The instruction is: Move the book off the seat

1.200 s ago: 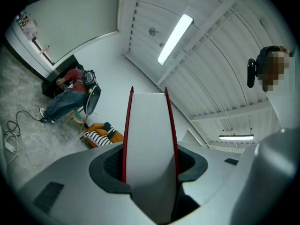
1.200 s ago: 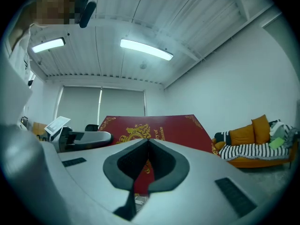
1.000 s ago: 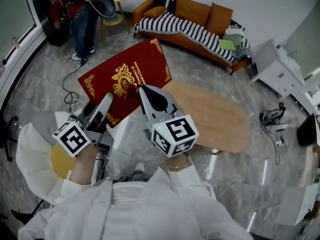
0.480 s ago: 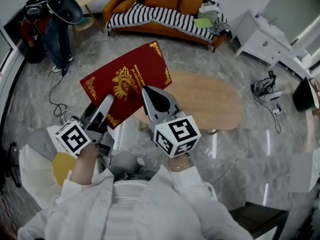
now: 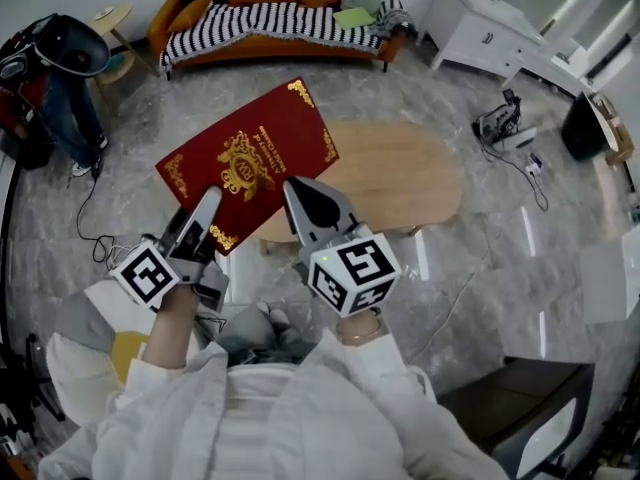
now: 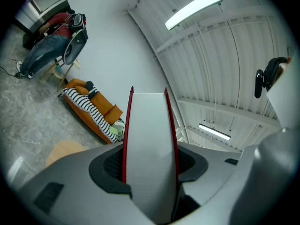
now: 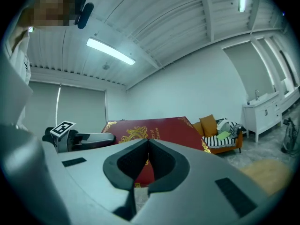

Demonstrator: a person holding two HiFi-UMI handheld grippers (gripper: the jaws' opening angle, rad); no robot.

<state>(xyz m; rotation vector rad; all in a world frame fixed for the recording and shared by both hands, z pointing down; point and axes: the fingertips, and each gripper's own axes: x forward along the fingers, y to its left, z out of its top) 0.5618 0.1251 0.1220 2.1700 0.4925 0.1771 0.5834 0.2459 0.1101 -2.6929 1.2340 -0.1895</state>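
A large red book (image 5: 250, 158) with gold ornament hangs in the air over the floor, held flat between both grippers. My left gripper (image 5: 208, 200) is shut on its near left edge. In the left gripper view the white page block of the book (image 6: 149, 125) fills the gap between the jaws of the left gripper (image 6: 149, 153). My right gripper (image 5: 300, 190) is shut on the book's near right edge. In the right gripper view the red cover of the book (image 7: 159, 125) spreads just beyond the closed tips of the right gripper (image 7: 148, 142).
An oval wooden table (image 5: 400, 173) stands just right of the book. Behind it are an orange sofa (image 5: 270, 13) with a striped blanket and a white cabinet (image 5: 480, 28). A person (image 5: 55, 78) stands far left. A white seat with a yellow cushion (image 5: 110, 343) is at lower left.
Both grippers have carried the book sideways together, still gripped. The white seat has dropped toward the lower left, and the sofa and table have shifted left in the head view.
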